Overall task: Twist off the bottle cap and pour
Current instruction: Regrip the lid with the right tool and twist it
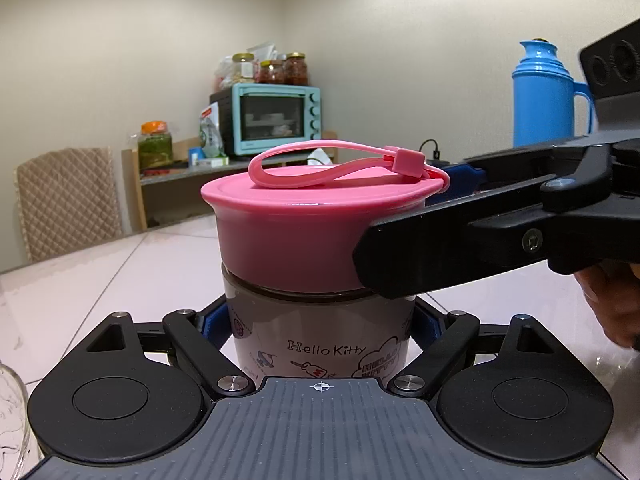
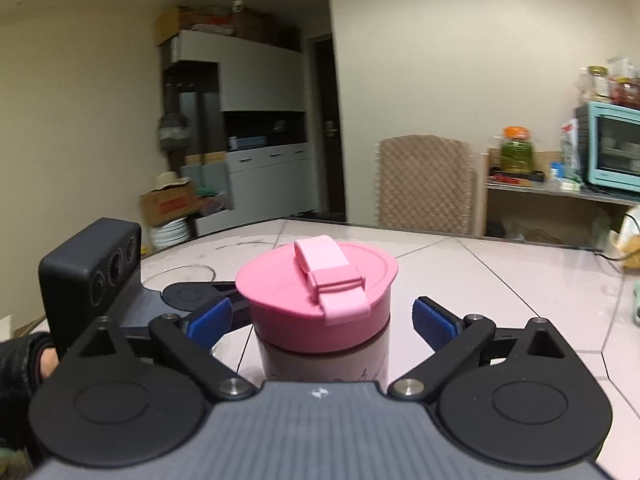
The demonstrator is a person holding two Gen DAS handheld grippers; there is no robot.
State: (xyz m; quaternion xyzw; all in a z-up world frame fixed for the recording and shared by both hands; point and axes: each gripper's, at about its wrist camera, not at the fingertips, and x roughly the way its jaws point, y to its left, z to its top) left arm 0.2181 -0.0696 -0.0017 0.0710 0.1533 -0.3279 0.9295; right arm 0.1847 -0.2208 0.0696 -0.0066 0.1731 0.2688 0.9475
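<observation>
Item: bottle [image 1: 320, 340], translucent grey-brown body printed "Hello Kitty", standing upright on the pale tiled counter [image 1: 132, 276]. Position: between the jaws of the left gripper [image 1: 320, 322], whose blue pads press against both sides of the body below the cap; jaws clenched on the bottle. Fitting: pink cap [image 1: 292, 236], seated on the neck, with a pink carry strap [image 1: 320, 164] looped over its top. The right gripper [image 2: 322, 320] straddles the cap from the other side; in its own view the blue pads [image 2: 434, 322] stand apart from the cap on either side, jaws released. In the left view one black finger of the right gripper crosses in front of the cap's right edge. Beyond the jaws: a blue thermos [image 1: 548, 96], a teal toaster oven [image 1: 276, 118] with jars on top, a quilted chair back [image 2: 426, 184]. A glass rim [image 1: 12, 416] sits low to the left of the left jaws.
</observation>
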